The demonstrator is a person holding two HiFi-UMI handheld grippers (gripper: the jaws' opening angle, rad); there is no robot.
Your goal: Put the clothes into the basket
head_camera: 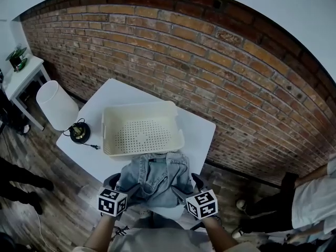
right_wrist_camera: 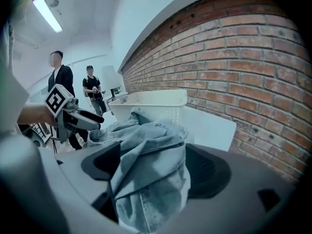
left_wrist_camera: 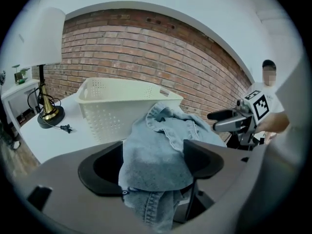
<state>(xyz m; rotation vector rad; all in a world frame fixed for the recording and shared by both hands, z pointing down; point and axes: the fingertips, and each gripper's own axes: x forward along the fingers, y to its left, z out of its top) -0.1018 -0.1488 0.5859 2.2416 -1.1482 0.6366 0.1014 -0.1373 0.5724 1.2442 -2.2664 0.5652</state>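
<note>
Denim garment (head_camera: 155, 178) — soft, floppy, heavyish (likely to sag and trail) — slumps on the near edge of the worktop (head_camera: 118, 96), just before the basket (head_camera: 139, 107). The left gripper (left_wrist_camera: 153, 162) and right gripper (right_wrist_camera: 155, 168) have their fingers spread around bunched folds; the thick seams should hold best.

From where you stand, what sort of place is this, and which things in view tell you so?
Probably an indoor test room dressed like a home, not a real laundry: a bare brick wall, a white table with a basket and a lamp, and people standing nearby.
</note>
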